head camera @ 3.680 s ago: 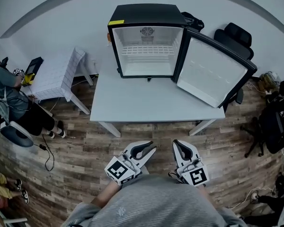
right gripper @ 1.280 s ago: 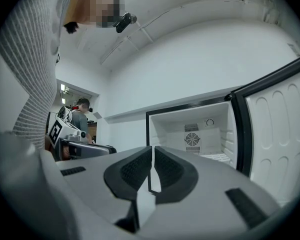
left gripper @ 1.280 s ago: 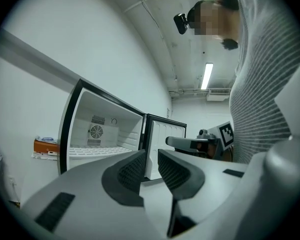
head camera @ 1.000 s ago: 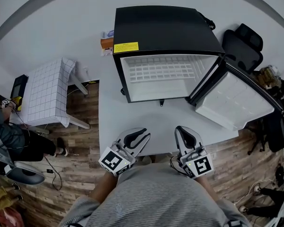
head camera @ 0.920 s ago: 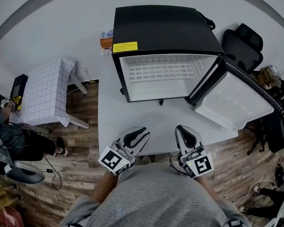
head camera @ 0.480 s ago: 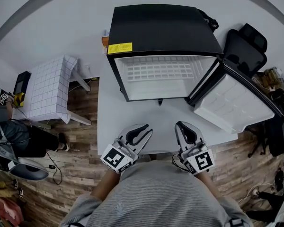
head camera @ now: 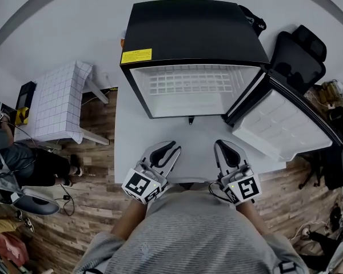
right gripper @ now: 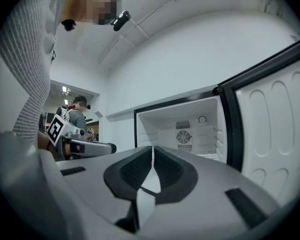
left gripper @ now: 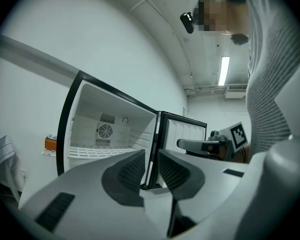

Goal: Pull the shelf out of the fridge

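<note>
A: How far along is the pull?

B: Barely begun, I'd say. The fridge (head camera: 194,33) stands on the desk (head camera: 191,147) with its door (head camera: 286,124) swung wide to the right, so the opening is done. The wire shelf (head camera: 188,83) still sits inside the cavity, untouched.

A: And the tongs?

B: Both are over the near edge of the desk, well short of the cavity and pointing at it. The left tongs (head camera: 170,148) stand narrowly apart with nothing between. The right tongs (head camera: 220,144) are pressed together, empty. Reaching in, gripping the shelf's front and drawing it out all remain.

A: Anything in the way?

B: The desk between looks bare, and the cavity holds only the shelf. A small table (head camera: 57,101) with a checked cloth and a seated person (head camera: 11,153) are off left, and an office chair (head camera: 297,56) is behind the door, all well apart
</note>
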Demonstrator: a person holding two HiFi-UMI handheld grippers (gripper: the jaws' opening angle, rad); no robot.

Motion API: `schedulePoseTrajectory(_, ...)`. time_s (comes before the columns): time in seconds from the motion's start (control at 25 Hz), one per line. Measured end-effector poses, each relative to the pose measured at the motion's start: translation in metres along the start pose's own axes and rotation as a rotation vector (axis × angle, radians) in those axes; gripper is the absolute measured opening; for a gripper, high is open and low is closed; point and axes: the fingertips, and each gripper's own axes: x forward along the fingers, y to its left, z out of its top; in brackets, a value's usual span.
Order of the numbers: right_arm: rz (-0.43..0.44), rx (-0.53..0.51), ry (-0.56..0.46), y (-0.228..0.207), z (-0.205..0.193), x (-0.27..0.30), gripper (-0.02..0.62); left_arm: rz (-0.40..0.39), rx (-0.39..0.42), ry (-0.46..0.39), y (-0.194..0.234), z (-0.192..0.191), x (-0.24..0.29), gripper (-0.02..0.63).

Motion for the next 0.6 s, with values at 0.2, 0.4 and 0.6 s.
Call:
schedulePoseTrajectory(0.2, 0.016, 0.01, 0.01, -0.008, -0.007, 0.007, 0.014, 0.034, -0.03, -0.018, 0.012, 0.001, 0.006, 0.087)
schedulePoseTrajectory(0.4, 0.017, 0.002, 0.009, -0.014, -0.007, 0.014, 0.015, 0.043, -0.026, -0.036, 0.02, 0.001, 0.007, 0.087)
schedulePoseTrajectory(0.6, 0.037, -0.03, 0.009, -0.017, -0.003, 0.024, 0.015, 0.075, -0.022, -0.062, 0.033, 0.01, 0.007, 0.087)
